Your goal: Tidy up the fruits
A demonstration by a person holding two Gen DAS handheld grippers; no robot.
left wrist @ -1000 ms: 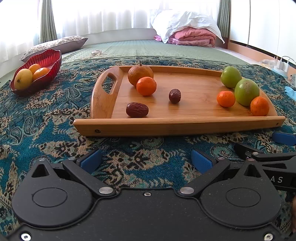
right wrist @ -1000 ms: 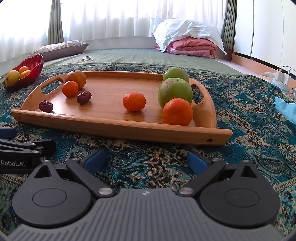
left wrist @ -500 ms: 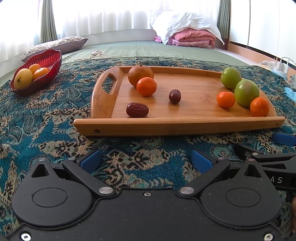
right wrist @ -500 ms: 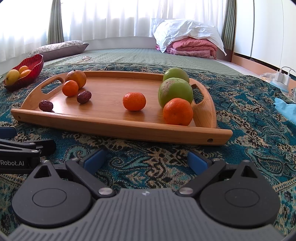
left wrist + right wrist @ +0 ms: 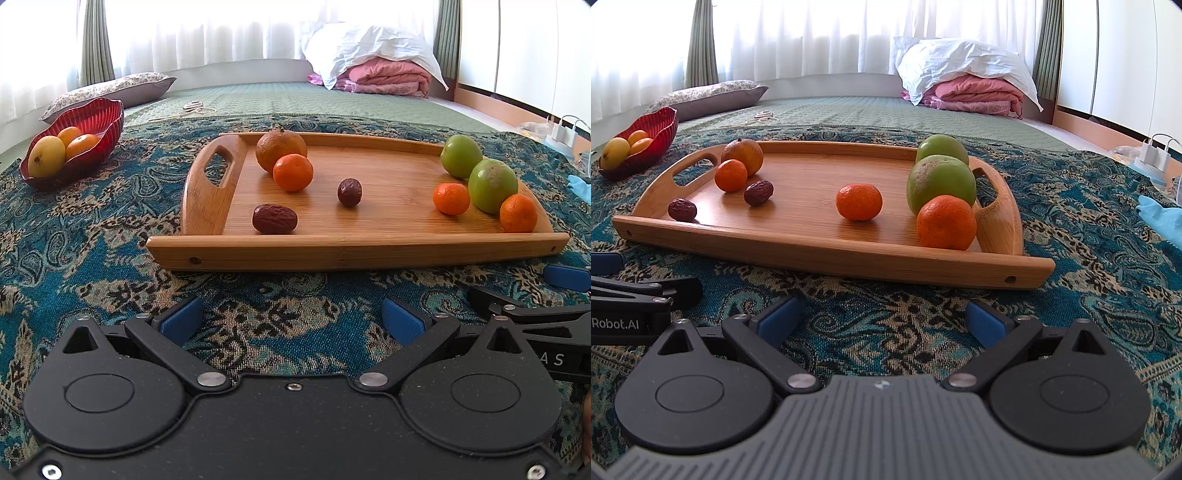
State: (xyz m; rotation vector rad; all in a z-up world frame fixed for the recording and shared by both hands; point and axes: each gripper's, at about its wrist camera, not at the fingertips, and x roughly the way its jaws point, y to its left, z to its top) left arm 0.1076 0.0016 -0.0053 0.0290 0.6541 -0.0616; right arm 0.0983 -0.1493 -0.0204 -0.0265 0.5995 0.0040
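We hold our left gripper [image 5: 291,321] low over the patterned cloth [image 5: 92,258], its blue-padded fingers [image 5: 181,321] spread wide with nothing between them. Our right gripper [image 5: 881,319] sits the same way in its own view, fingers [image 5: 984,321] wide apart and empty; its black frame also shows at the lower right edge of the left view.

In the left view the wooden tray [image 5: 351,251] fills the middle of the frame. Near its left handle lie a dull brownish orange [image 5: 280,149] and, touching it in front, a bright tangerine [image 5: 293,172]. Two dates sit apart toward the front: one near the front rim [image 5: 274,219], one nearer the centre [image 5: 349,192]. At the right end we see two green fruits, the far one [image 5: 461,156] and the near one [image 5: 492,186], with a tangerine [image 5: 451,198] to the left of the near one and another [image 5: 518,213] at its lower right.

In the upper left of the frame a red bowl [image 5: 99,118] holds a yellow fruit [image 5: 47,161] and two orange ones.
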